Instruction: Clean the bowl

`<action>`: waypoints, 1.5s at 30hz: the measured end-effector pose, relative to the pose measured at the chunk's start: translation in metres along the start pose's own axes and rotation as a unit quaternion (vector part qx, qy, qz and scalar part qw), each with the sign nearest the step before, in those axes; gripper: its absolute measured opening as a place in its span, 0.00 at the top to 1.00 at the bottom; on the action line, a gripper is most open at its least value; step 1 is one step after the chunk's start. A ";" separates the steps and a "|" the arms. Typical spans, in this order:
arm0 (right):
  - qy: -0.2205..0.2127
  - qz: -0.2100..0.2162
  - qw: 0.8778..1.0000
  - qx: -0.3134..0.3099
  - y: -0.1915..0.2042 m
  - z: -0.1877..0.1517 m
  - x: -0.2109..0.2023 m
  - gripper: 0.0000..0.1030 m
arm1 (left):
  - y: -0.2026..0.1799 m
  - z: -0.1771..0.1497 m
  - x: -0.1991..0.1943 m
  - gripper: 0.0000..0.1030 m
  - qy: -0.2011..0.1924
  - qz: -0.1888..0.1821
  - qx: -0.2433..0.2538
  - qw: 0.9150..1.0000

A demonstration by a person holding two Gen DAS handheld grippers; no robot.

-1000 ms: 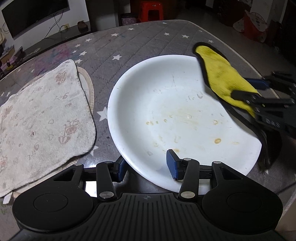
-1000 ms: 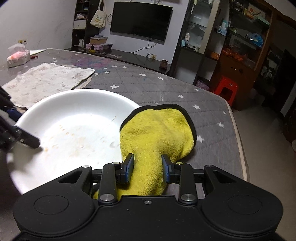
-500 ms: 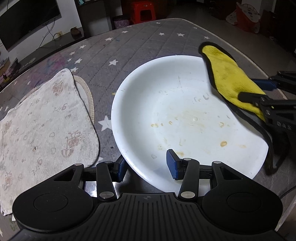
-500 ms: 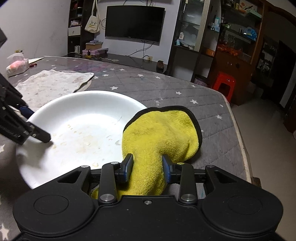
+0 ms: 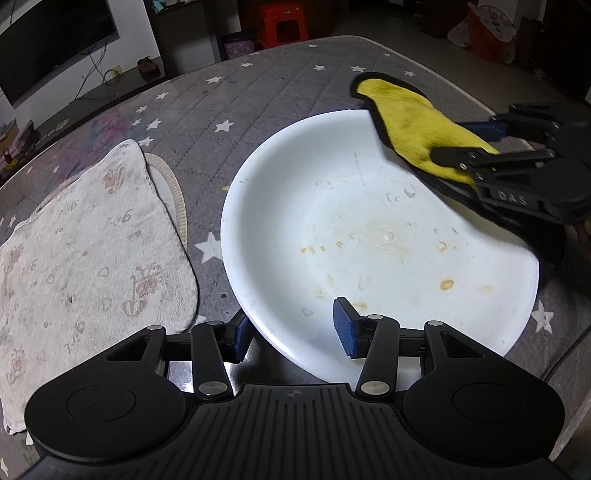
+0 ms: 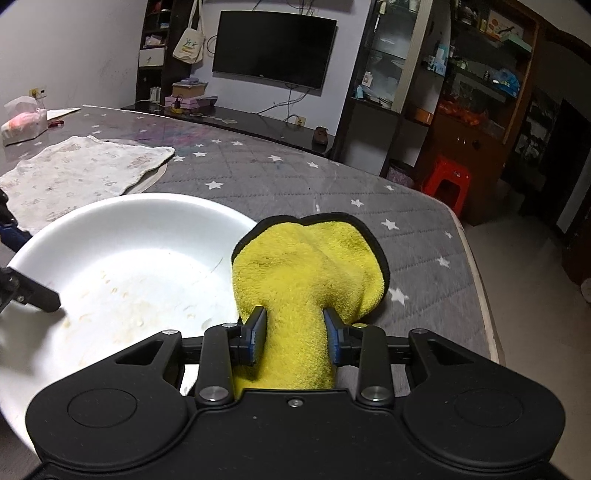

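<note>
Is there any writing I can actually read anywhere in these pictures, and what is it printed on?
"DAS": pale letters on the black body of the right claw, seen from the left camera.
Tote bag on the wall: a coloured picture, no legible words.
Shelf boxes and towel print: too small or blurred to read.

Dim domestic room. Worktop (image 6: 295, 184) covered in grey quilted cloth printed with white stars. Beyond its far edge, a pale wall carries a black television (image 6: 273, 48), cables hanging beneath it to a long dark low cabinet (image 6: 236, 122). A tote bag (image 6: 189, 46) hangs on dark shelving (image 6: 151, 48) at the left. Tall dark glass-fronted cabinets (image 6: 443, 74) stand off the worktop's right edge, a red plastic stool (image 6: 447, 184) on the pale floor (image 6: 535, 295) before them.
</note>
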State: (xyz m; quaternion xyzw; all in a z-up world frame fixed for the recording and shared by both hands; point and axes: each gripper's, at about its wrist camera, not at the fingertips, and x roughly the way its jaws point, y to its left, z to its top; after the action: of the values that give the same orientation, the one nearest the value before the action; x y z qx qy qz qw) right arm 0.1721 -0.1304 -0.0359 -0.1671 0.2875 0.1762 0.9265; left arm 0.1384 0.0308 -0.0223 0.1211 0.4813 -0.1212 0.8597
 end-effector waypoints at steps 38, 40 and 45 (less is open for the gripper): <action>0.010 -0.011 1.000 -0.024 0.006 -0.020 -0.018 0.65 | -0.001 0.006 0.001 0.50 0.004 0.015 0.024 1.000; 0.012 -0.011 1.000 -0.019 0.007 -0.023 -0.023 0.65 | 0.000 0.006 0.001 0.50 0.004 0.014 0.028 1.000; 0.013 -0.002 1.000 0.005 0.006 -0.030 -0.035 0.65 | 0.003 0.009 0.003 0.50 0.004 0.009 0.040 0.999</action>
State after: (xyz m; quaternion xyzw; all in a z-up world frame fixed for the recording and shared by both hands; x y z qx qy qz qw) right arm 0.1283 -0.1454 -0.0399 -0.1648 0.3001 0.1706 0.9239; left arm 0.1477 0.0303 -0.0198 0.1599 0.4784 -0.1316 0.8534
